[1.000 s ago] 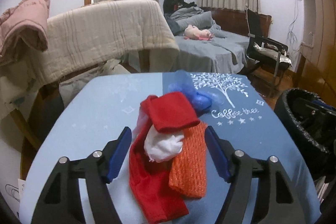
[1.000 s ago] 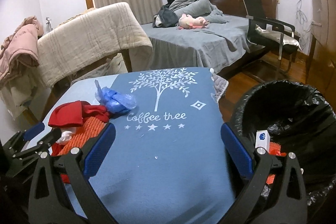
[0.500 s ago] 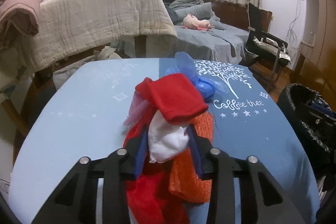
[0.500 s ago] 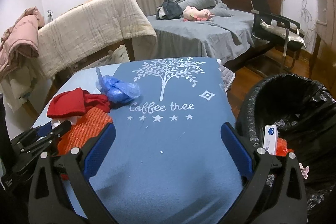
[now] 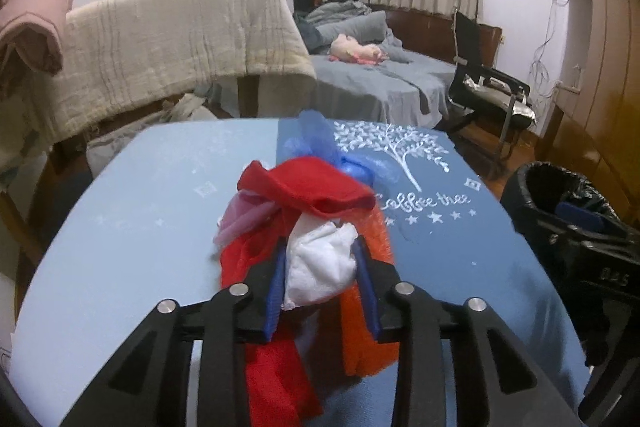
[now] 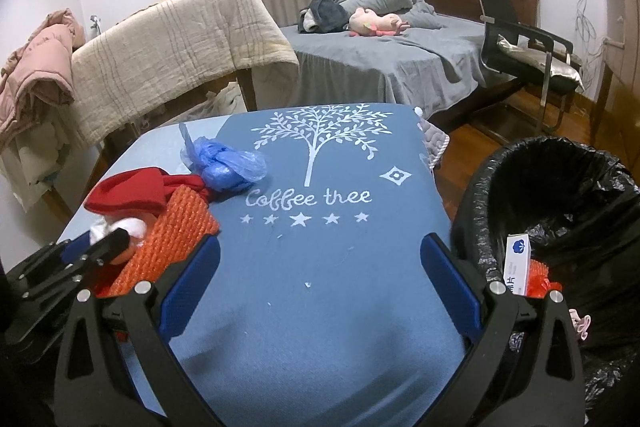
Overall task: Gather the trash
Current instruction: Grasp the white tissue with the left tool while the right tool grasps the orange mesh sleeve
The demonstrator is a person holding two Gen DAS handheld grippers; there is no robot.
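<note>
The left gripper (image 5: 320, 291) had just been closing and clenched the white wad (image 5: 320, 267), while the right gripper (image 6: 320, 291) hung released; lifting slowly would shed the red cloth (image 5: 308, 187) tangled over it.

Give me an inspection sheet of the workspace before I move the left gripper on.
Surface: blue tablecloth with a white tree print; small white crumbs.
Job's things: white wad, red mesh and orange mesh in one pile; blue plastic bag just beyond it.
Bin: black-lined trash bin right of the table, a white box and orange scraps inside.
Clutter: nothing seen besides the trash.
Grippers: left gripper shut on the white wad, with mesh beside it; right gripper open over bare cloth.
Cables: white wires on the far right wall.
Surroundings: bed, black chair, draped beige blanket.
</note>
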